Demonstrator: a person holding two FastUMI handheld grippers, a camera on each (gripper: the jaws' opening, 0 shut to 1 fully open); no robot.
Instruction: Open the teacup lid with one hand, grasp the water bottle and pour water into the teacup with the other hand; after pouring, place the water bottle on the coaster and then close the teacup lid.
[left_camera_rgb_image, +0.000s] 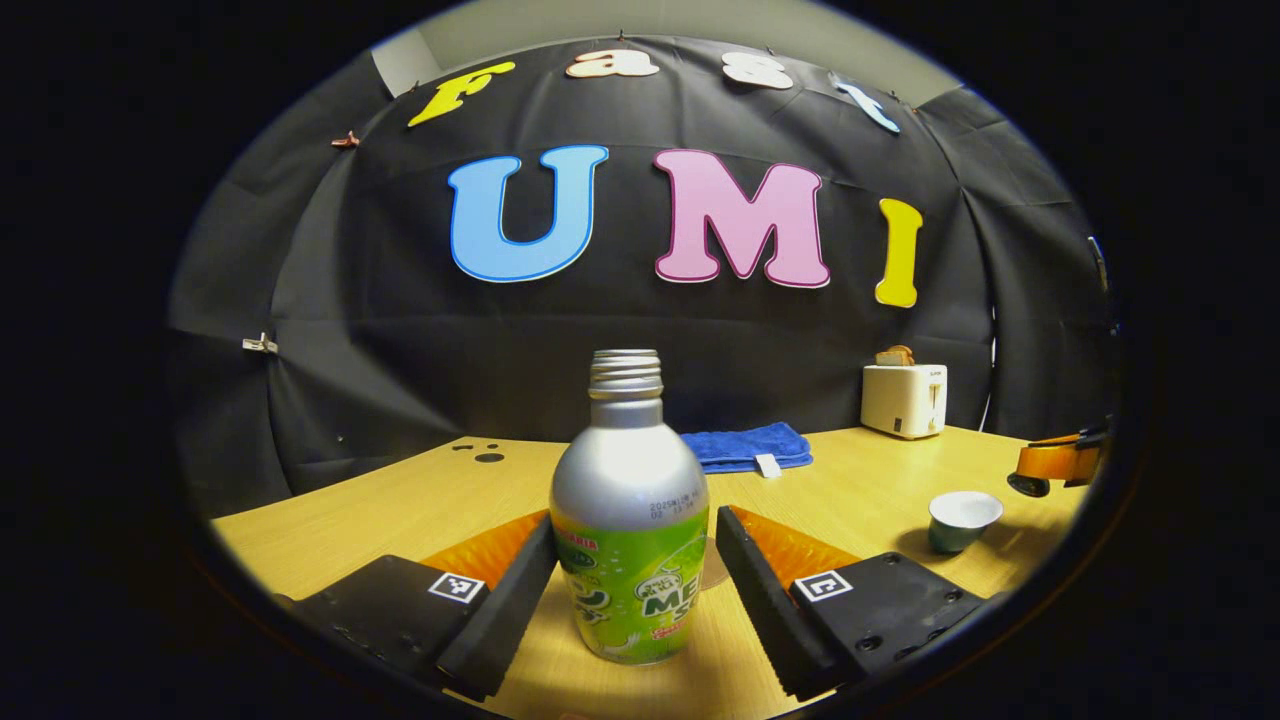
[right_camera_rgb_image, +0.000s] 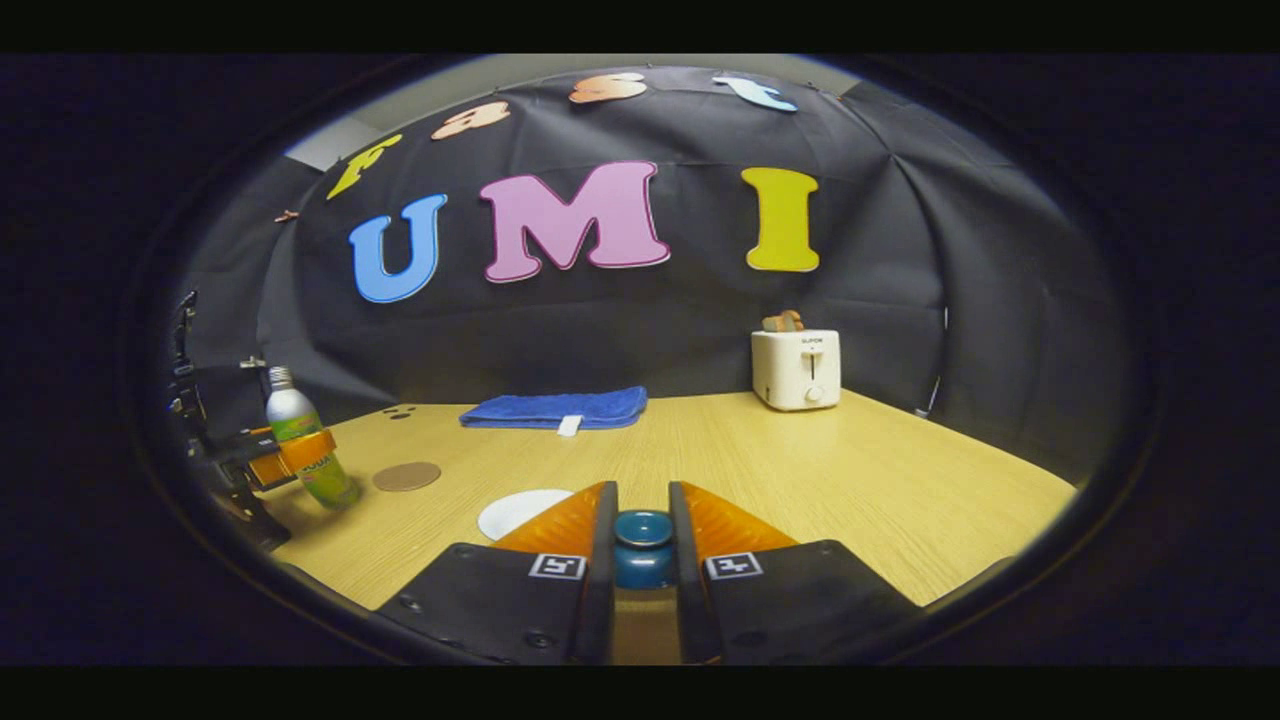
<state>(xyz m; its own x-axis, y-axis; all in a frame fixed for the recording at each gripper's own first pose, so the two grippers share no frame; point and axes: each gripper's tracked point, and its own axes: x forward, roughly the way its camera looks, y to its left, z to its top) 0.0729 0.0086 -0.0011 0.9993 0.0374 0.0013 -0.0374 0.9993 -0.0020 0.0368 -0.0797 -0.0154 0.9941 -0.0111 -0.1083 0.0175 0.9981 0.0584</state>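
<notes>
**While lid lifted, bottle bracketed but ungripped**

Left gripper view: left gripper (left_camera_rgb_image: 632, 580) spread wide, water bottle (left_camera_rgb_image: 630, 520) upright between fingers, untouched, long axis vertical; open teacup (left_camera_rgb_image: 962, 520) toward table's (left_camera_rgb_image: 860, 480) right edge.

Right gripper view: right gripper (right_camera_rgb_image: 641, 555) clamped on teacup lid (right_camera_rgb_image: 642, 548); coaster (right_camera_rgb_image: 406, 476) beside bottle, near left edge.

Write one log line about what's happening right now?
left hand-held gripper: open around bottle | right hand-held gripper: shut on lid knob | teacup: uncovered
</notes>
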